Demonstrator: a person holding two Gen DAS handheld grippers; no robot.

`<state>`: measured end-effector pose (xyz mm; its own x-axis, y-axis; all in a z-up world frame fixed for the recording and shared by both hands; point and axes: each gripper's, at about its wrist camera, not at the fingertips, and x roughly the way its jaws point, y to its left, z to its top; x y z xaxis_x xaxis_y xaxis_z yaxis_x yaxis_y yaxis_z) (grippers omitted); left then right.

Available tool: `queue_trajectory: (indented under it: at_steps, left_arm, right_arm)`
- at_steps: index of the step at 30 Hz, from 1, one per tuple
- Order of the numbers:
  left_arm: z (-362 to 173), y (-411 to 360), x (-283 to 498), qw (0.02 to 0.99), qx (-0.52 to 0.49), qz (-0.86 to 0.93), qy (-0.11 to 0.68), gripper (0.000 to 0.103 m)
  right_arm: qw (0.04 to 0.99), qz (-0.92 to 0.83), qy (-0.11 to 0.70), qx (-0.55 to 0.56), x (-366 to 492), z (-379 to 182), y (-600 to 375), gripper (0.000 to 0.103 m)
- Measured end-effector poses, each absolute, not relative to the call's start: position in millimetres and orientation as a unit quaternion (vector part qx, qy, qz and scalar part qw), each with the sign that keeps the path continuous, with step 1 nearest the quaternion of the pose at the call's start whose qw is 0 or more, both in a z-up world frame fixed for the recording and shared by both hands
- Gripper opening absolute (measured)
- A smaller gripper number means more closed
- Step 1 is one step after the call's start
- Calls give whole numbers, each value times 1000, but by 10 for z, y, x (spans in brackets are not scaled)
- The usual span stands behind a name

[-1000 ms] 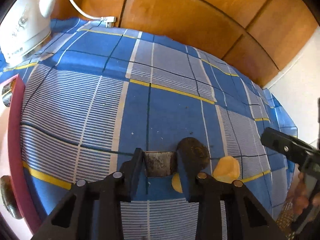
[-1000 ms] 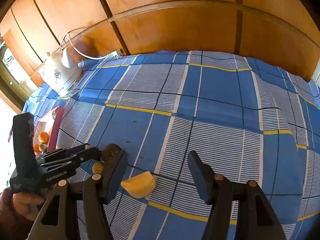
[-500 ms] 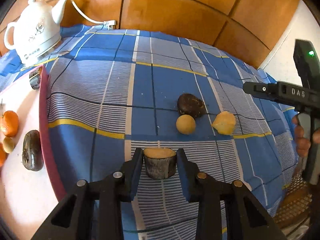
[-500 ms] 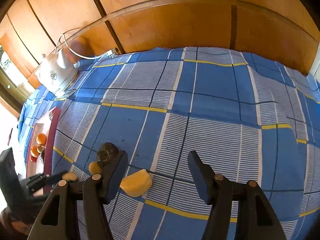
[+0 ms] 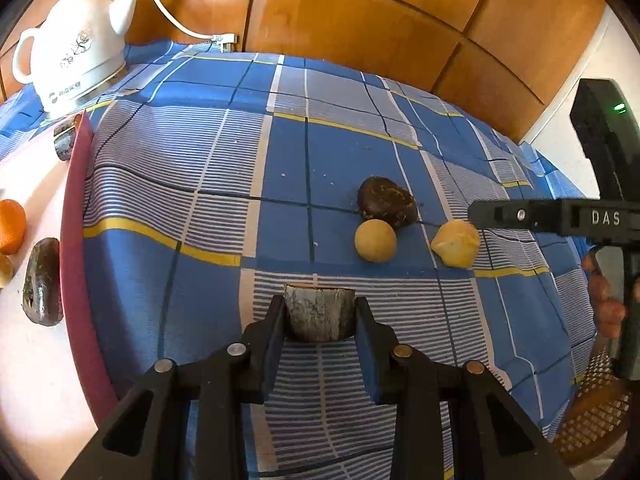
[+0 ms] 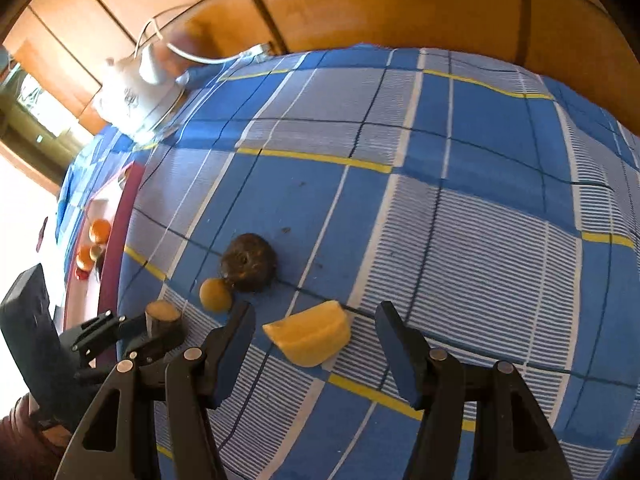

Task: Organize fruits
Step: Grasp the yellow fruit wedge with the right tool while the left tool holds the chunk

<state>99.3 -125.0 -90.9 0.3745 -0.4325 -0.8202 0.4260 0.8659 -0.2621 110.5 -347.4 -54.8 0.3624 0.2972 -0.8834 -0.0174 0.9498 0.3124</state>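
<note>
Left tongs (image 5: 320,320) are clamped on a short cut fruit piece (image 5: 320,312) with dark rind and pale cut top; over the last second it is lifted clear of the loose fruit and carried toward the pink tray (image 5: 78,216) at the left edge. Right tongs (image 6: 316,340) are open, nothing gripped, and are lowered over the yellow wedge (image 6: 310,336), which now lies on the cloth between the jaws, untouched. Judged: one piece is mid-transfer, wedge is next; dark round fruit (image 5: 386,208) and small yellow ball (image 5: 375,240) are left on the bench, touching or nearly so. Tray already holds an orange (image 5: 10,226) and a dark oblong fruit (image 5: 42,282). Bench is covered by a blue checked cloth (image 5: 200,160) with yellow lines, a few crumbs on it. White kettle (image 5: 74,56) with cord is set at the far corner, wood panelling (image 5: 360,12) behind, woven chair seat (image 5: 592,412) seen low right
</note>
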Motion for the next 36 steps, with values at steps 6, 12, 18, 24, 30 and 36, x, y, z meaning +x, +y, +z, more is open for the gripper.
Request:
queue_trajectory:
  at_steps: [6,12,18,24,30,36]
  left_arm:
    - [-913,-1230,975,830,-9,-259,494,34]
    - [-915,-1219,963,831,-13,-256,493,35]
    - [-920,-1210,969,832,-16,-258,492,35]
    - [-917,-1213,968,832,-14,-258,491,34]
    - [-846,-1231,944,831,-8,-259,492,33]
    - [-549,-1072,801,845,-26,-269,461,33]
  right_arm:
    - [808,108,572,88,1110,-640,-3326,65]
    - [806,106,581,45,1118,-725,-3214,65]
    - [807,94,582,4,1133,-823,-3126,55]
    - [812,94,577,7,1135,-842,-3160,51]
    - [815,100,571,0,1126,-866,-3189,53]
    - [819,97,565,-23,1093,-851,-3148,52]
